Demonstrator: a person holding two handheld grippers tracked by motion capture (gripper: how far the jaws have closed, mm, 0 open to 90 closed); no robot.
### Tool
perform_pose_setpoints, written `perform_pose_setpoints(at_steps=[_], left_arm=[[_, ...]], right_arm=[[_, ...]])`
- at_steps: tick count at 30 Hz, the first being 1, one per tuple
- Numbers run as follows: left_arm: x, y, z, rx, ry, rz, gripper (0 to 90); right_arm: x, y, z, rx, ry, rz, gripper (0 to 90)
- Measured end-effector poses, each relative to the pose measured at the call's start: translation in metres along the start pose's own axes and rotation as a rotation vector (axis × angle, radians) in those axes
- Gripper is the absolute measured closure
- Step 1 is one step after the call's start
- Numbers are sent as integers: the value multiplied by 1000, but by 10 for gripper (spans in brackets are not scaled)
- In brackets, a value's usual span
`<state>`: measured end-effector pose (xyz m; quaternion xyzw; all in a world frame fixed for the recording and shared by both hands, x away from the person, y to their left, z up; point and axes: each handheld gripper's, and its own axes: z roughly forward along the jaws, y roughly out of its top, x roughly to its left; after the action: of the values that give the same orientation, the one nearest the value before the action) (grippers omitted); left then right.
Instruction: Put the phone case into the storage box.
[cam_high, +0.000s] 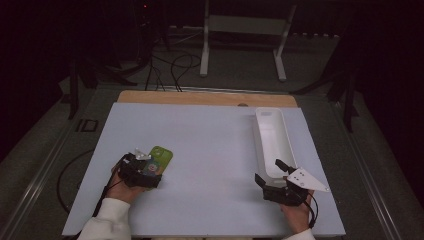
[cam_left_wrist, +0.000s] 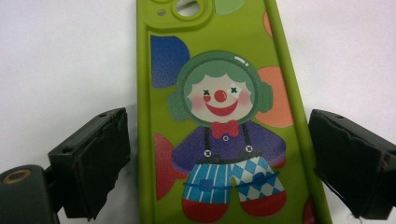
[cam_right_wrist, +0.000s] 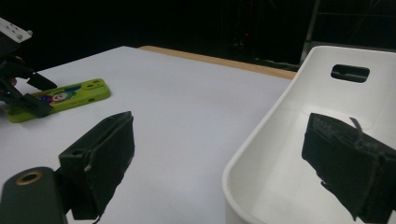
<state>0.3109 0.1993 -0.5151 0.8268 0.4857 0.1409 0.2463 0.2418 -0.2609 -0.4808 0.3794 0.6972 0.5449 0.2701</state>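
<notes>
High view: we see the left gripper (cam_high: 150, 169) low over the lime-green rubbery phone case with a clown print (cam_high: 161, 157), forearm flat along the white table (cam_high: 210, 145).

Left gripper view: jaws straddle the case, pads just clear of its edges. We judge an off-centre squeeze could skid it away.

Right gripper view: the right gripper (cam_right_wrist: 219, 154) stands open, idle, astride the rim of the long white plastic tray (cam_right_wrist: 280, 140).

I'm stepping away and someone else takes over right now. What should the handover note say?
Left claw: open, jaws either side of the green phone case, small gaps showing, no grip yet.
Right claw: open, holding nothing, at the near end of the white tray, one jaw over its rim.
Case lies flat on the table, left side.
Done: left claw lined up.
Left: probably close on the case and lift it; the tray looks like the destination.
</notes>
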Motion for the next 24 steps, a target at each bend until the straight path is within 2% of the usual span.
perform_pose_setpoints(at_steps=[5,17,24], left_arm=[[-1,0,-1,3,-6,-4,128],[-1,3,-1,41,-2,-6,134],[-3,2,-1,21,3,3,152]], right_arm=[[0,0,0,1,-2,1,93],[1,0,0,4,0,1,93],[1,0,0,4,-2,3,93]])
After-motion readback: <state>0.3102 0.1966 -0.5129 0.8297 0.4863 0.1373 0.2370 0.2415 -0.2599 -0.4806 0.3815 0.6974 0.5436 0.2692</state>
